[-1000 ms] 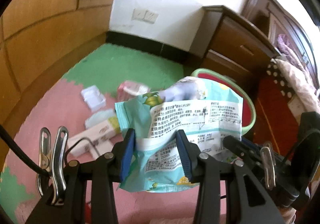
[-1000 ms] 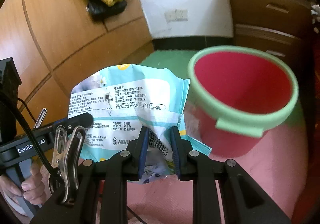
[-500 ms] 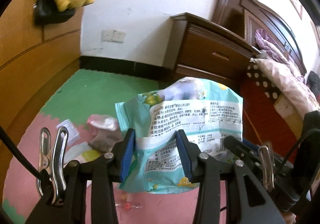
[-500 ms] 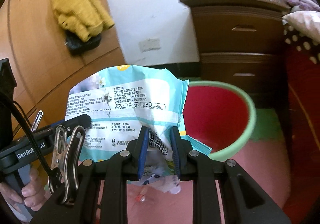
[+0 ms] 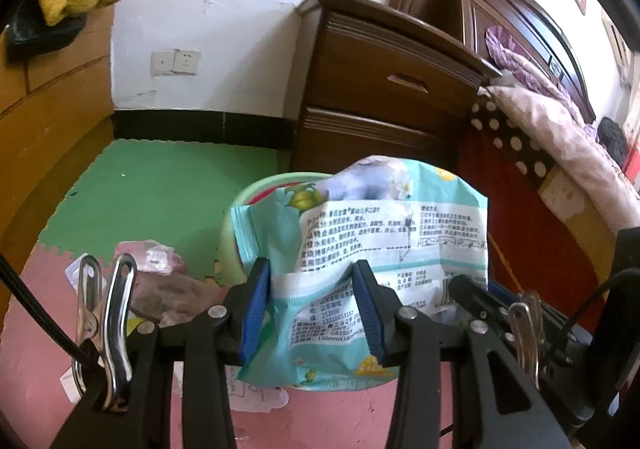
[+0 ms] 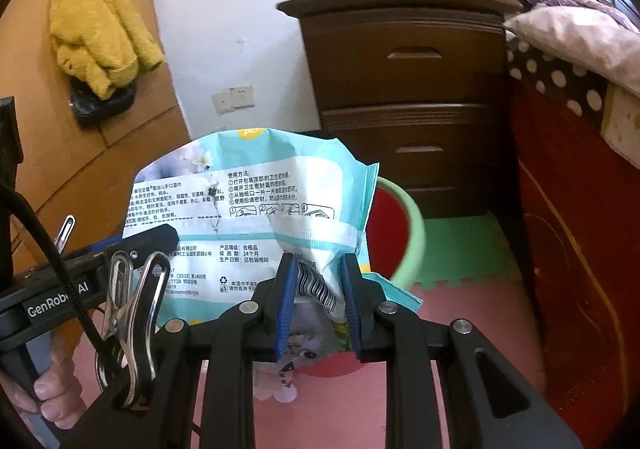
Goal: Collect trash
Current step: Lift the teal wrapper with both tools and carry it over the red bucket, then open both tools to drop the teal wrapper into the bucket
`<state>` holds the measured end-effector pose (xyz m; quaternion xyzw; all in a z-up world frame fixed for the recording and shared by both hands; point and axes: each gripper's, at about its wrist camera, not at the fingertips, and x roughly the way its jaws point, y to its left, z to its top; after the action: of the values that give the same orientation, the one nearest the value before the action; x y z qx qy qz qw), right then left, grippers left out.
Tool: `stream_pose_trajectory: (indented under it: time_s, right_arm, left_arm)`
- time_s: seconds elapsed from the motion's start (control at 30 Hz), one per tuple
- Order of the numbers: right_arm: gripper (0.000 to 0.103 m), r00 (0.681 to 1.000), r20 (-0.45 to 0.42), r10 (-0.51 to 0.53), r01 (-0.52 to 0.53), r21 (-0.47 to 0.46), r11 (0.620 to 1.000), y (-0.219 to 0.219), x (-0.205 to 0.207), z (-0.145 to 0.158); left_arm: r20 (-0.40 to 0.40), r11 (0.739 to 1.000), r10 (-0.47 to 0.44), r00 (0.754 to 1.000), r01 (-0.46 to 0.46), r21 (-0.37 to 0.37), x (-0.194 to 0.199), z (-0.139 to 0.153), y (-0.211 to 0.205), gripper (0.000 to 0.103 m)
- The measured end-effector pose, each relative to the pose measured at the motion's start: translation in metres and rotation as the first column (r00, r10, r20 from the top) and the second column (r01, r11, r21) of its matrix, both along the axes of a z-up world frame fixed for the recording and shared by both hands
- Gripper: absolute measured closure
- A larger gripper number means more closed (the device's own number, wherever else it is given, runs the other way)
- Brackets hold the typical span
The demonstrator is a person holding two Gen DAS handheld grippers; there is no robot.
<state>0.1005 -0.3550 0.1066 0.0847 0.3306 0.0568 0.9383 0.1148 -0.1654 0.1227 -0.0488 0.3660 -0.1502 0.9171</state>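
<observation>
open green floor mat (image 5: pixel 160 185) lies left of the basin (image 6: pixel 404 233); dresser (image 6: pixel 408 89) and bed (image 6: pixel 580 177) crowd behind and right.

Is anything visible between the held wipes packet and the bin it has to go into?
Nothing visible does. Both the left gripper and right gripper grip the wipes packet, and the red bin with green rim sits just behind it, its mouth open.

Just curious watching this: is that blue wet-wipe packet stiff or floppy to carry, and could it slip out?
The wipe packet looks floppy: it creases where the left gripper and right gripper pinch it. Probably light, apparently near-empty. Its glossy film might slip.
</observation>
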Motion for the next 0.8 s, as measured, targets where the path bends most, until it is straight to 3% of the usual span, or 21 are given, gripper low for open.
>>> stream_pose_trajectory:
  time_s: [0.4, 0.57, 0.67, 0.8]
  right_arm:
    - [0.077, 0.996, -0.055, -0.069, 0.071, 0.031, 0.997, -0.020, 0.024, -0.022]
    - [0.071, 0.995, -0.052, -0.086, 0.089, 0.049, 0.995, -0.020, 0.030, -0.022]
    - [0.068, 0.995, -0.043, -0.091, 0.092, 0.037, 0.995, -0.018, 0.032, -0.020]
    - [0.059, 0.994, -0.035, -0.099, 0.100, 0.026, 0.995, -0.017, 0.033, -0.020]
  left_arm:
    - [-0.067, 1.000, -0.013, 0.998, 0.012, -0.002, 0.028, -0.027, -0.007, 0.059]
    - [-0.085, 1.000, -0.010, 0.996, 0.008, -0.017, 0.035, -0.027, -0.003, 0.055]
    - [-0.084, 1.000, -0.014, 0.996, 0.012, -0.028, 0.037, -0.023, -0.001, 0.045]
    - [-0.083, 0.999, -0.013, 0.996, 0.010, -0.032, 0.038, -0.017, 0.003, 0.044]
